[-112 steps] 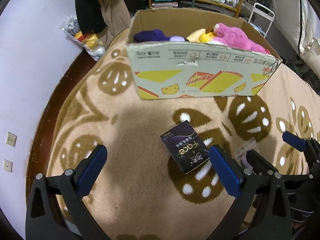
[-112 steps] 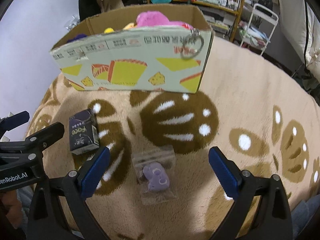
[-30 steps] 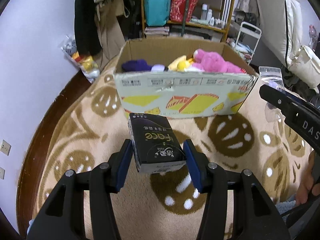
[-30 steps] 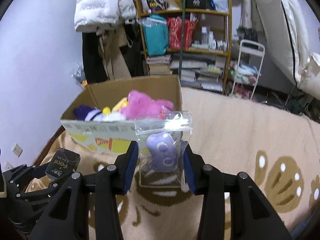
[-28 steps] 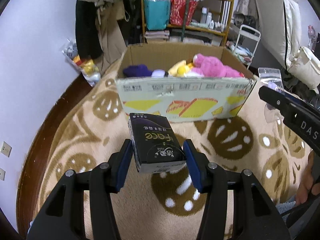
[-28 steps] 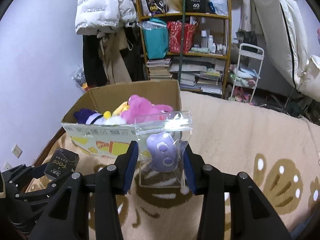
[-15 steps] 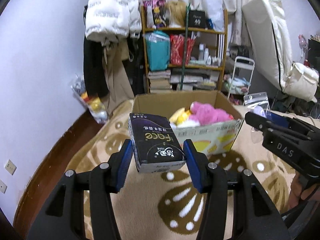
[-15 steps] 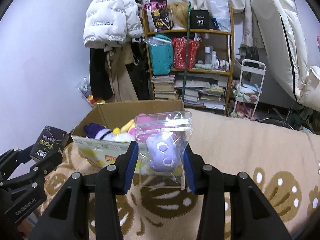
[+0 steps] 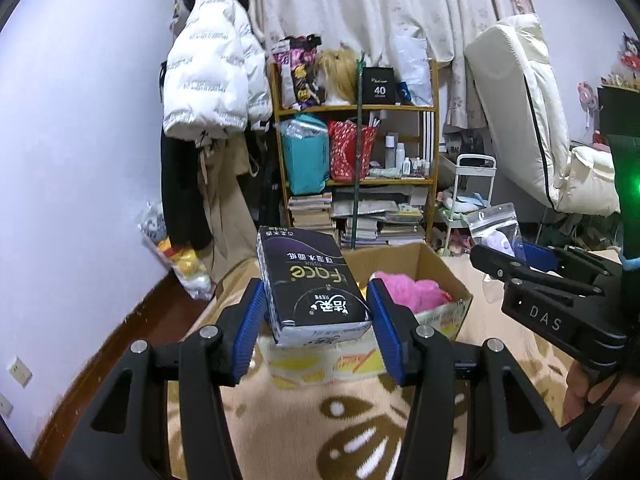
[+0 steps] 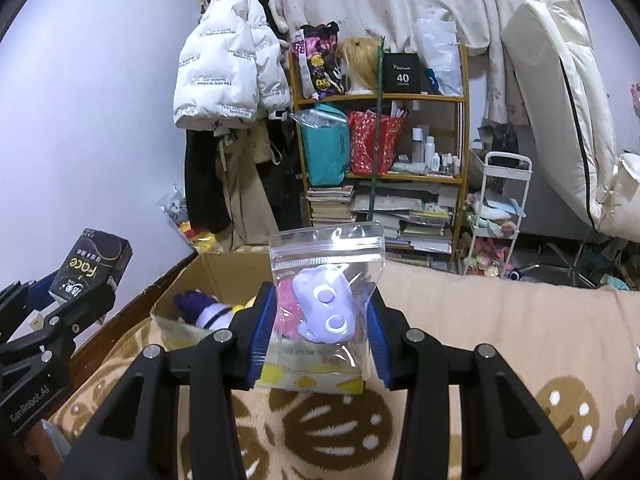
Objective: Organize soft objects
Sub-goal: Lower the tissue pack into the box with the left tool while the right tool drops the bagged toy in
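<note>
Jaws on both sides are closed onto loads: left gripper [image 9: 316, 320] pinches the black tissue pack [image 9: 310, 280] across its short sides near the lower end, right gripper [image 10: 320, 330] clamps the clear zip bag [image 10: 326, 296] by its side edges, purple soft toy [image 10: 324, 308] inside.

Both are held in the air on the near side of the cardboard box [image 9: 436, 308], above its front wall, not yet over the opening.

Handling, my read:
- Tissue pack: light, wrapper film likely slick, body gives under squeeze. It sits tilted in the pads, so it could pivot. A hold nearer mid-length would be steadier.
- Zip bag: very light, film slippery and floppy. Pads look to bear mostly on film, with the toy bulging between them, so it may slide. Better to clamp across the toy itself.

Box already holds a pink plush [image 9: 408, 292] and a purple-and-white plush [image 10: 208, 308]. It sits on the tan patterned rug [image 10: 500, 320]. Behind the box: a cluttered shelf [image 10: 380, 140].
</note>
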